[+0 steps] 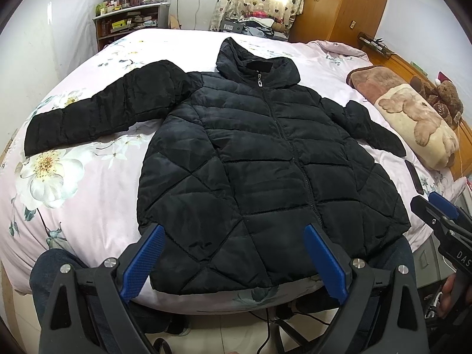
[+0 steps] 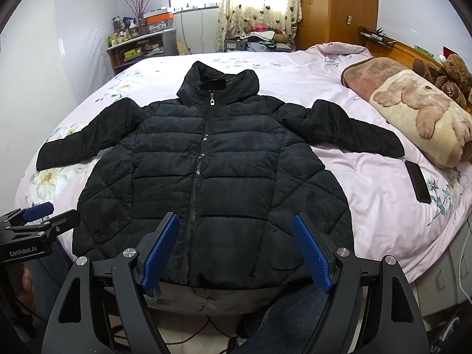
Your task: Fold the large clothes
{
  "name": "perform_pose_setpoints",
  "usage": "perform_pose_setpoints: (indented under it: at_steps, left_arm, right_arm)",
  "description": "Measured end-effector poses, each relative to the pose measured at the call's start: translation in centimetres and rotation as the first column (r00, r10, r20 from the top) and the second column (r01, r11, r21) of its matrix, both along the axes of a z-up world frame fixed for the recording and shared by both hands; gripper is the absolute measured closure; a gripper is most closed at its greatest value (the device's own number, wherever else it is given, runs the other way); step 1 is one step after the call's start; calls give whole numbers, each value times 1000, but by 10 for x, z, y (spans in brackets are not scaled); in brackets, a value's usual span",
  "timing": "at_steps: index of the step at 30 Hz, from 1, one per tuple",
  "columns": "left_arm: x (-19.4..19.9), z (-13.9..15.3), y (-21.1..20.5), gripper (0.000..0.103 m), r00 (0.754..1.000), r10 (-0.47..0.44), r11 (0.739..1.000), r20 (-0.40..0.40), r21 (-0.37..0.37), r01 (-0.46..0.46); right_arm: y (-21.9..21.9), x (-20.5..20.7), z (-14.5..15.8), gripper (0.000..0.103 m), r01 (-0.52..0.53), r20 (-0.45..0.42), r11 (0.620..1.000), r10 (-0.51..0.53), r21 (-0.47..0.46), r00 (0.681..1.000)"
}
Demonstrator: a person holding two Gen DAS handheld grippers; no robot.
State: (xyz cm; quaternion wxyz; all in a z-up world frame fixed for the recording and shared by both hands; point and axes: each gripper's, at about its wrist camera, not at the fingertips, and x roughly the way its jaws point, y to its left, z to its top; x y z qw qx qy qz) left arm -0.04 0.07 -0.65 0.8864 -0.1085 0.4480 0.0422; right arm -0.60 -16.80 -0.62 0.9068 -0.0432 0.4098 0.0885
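My left gripper (image 1: 233,259) and right gripper (image 2: 236,250) hover wide apart, empty, at the hem at 6 o'clock. The black jacket (image 2: 206,171) lies flat on the floral bed (image 2: 368,183). Slippery padding may slide out; the phone (image 2: 417,181) at 3 o'clock could get swept off.

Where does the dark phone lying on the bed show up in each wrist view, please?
Left wrist view: the phone sits at the far right edge, beyond the jacket's sleeve cuff, partly cut off above the right gripper.
Right wrist view: the phone lies in full at right, on the pink bedspread below the cuff.
Shared landmark: the bear-print blanket roll just beyond it.
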Motion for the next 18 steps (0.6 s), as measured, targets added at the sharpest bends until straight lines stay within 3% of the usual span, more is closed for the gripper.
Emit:
perform_pose_setpoints:
  at_steps: [18]
  left_arm:
    - [1, -2, 2, 7, 1000, -1, 1000, -10, -23, 1]
  right_arm:
    - [3, 0, -2, 24, -6, -3, 1000, 6, -7, 1000]
